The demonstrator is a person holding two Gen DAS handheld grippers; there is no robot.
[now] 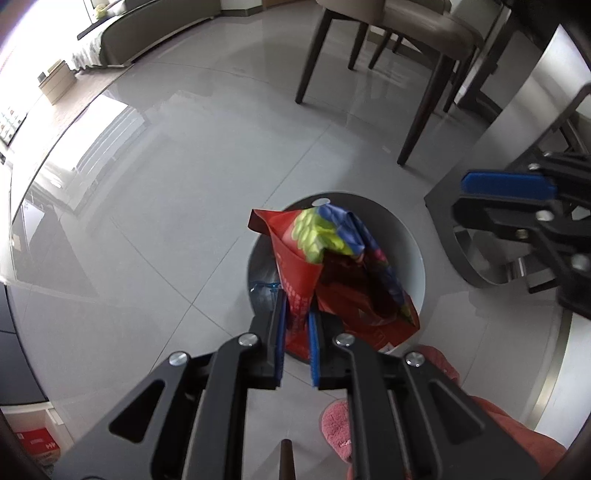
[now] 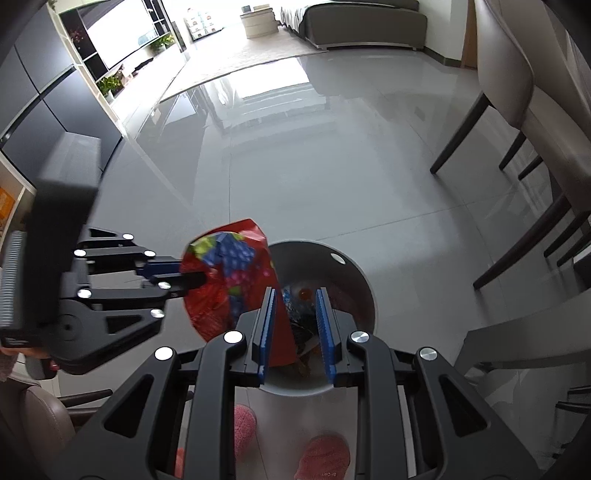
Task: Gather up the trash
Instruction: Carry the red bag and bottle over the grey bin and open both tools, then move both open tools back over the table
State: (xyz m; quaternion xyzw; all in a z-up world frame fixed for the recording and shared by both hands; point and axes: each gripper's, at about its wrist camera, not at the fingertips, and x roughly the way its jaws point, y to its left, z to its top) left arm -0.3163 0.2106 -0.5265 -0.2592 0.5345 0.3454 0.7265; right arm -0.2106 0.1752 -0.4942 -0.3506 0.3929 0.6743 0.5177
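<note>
While pinched in the left claw [image 1: 295, 325], red snack bag [image 1: 314, 266] between the spread right claw [image 2: 295, 325].

Definitely a home, open-plan living/dining area: glossy grey tiled floor [image 2: 332, 166], upholstered dining chairs [image 1: 399, 44] on dark wooden legs, grey sofa [image 2: 362, 26] out back, shelving with potted plants [image 2: 110, 85], fuzzy pink slippers [image 2: 325, 458] underfoot
</note>
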